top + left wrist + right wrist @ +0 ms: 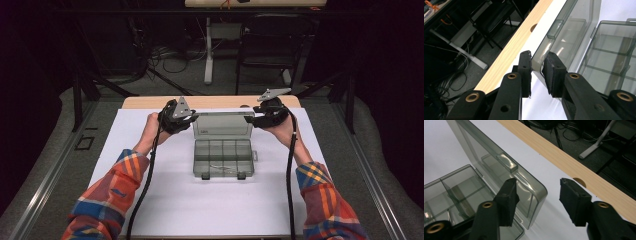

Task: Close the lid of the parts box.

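Left gripper (537, 68) fingers clamp one corner of the box's upright clear lid (223, 125), right gripper (537, 200) fingers straddle the other corner, open, not touching.

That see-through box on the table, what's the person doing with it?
A person is working the lid of a clear plastic compartment box with a gripper in each hand. The lid stands upright, open. The left gripper pinches the lid's corner edge between its pads. The right gripper sits around the lid's other corner with its pads apart, not pressing. The box rests on a white sheet.
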`<move>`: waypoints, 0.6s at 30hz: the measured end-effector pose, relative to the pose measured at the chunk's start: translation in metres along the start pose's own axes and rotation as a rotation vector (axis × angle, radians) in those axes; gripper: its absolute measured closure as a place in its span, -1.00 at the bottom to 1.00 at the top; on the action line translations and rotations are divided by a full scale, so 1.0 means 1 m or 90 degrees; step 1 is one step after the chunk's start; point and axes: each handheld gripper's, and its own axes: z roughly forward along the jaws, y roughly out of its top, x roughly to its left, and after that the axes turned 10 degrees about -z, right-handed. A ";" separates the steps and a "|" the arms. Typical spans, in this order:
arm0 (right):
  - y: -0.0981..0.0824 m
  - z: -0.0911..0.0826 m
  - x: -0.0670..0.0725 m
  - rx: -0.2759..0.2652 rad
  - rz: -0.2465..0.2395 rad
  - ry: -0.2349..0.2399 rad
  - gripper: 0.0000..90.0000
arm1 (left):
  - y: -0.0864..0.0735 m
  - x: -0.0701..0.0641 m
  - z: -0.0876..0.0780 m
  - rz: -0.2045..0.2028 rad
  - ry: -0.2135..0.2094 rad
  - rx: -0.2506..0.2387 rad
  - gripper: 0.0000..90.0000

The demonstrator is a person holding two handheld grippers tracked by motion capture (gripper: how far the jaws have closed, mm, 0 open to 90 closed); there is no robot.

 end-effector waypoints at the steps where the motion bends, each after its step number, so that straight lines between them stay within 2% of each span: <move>1: 0.001 -0.001 0.001 0.001 -0.006 -0.001 0.21 | 0.000 0.000 0.000 0.000 0.001 0.002 0.69; 6: 0.004 -0.003 0.005 0.006 -0.022 -0.011 0.54 | 0.001 -0.001 -0.001 -0.002 -0.001 0.005 0.69; 14: 0.003 -0.007 0.012 0.008 -0.049 -0.031 0.58 | 0.002 -0.001 -0.001 -0.007 0.002 0.008 0.68; 18: 0.003 -0.007 0.015 0.010 -0.063 -0.038 0.59 | 0.002 -0.001 -0.001 -0.020 -0.004 0.009 0.66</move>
